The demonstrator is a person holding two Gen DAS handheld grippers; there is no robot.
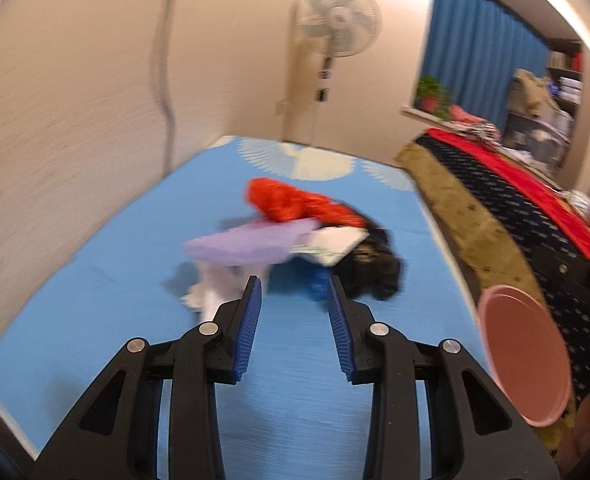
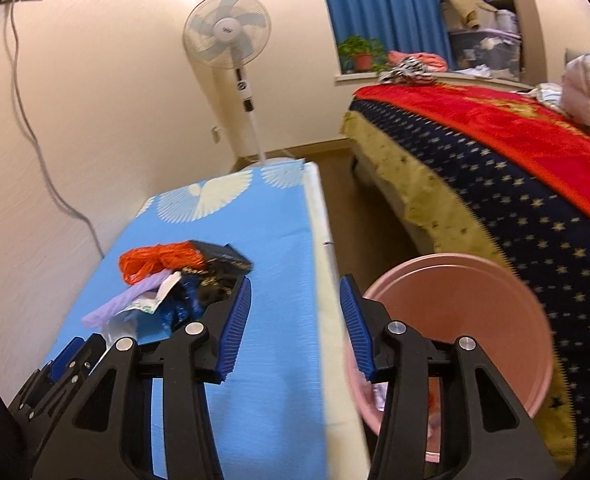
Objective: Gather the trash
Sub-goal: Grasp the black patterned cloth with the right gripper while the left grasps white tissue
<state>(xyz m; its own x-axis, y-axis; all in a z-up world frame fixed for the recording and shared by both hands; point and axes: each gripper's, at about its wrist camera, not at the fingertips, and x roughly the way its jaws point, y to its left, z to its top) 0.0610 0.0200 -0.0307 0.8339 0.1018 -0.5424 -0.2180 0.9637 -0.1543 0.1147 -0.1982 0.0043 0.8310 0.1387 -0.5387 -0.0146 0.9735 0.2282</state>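
Observation:
A heap of trash lies on the blue mat point(image 1: 115, 280): an orange plastic bag point(image 1: 291, 200), a purple wrapper point(image 1: 247, 242), white paper point(image 1: 335, 242), a black packet point(image 1: 375, 272) and a blue wrapper point(image 1: 319, 284). My left gripper point(image 1: 295, 284) is open just short of the heap, with nothing between its fingers. My right gripper point(image 2: 297, 280) is open and empty over the mat's right edge, beside the pink bin point(image 2: 455, 320). The same heap point(image 2: 167, 280) sits left of it. The left gripper's fingers point(image 2: 67, 360) show at the lower left of the right wrist view.
The pink bin point(image 1: 523, 356) stands on the floor between the mat and a bed point(image 2: 515, 184) with a starred navy and red cover. A standing fan point(image 2: 231, 36) is at the far end of the mat. A cable point(image 2: 35, 140) hangs down the left wall.

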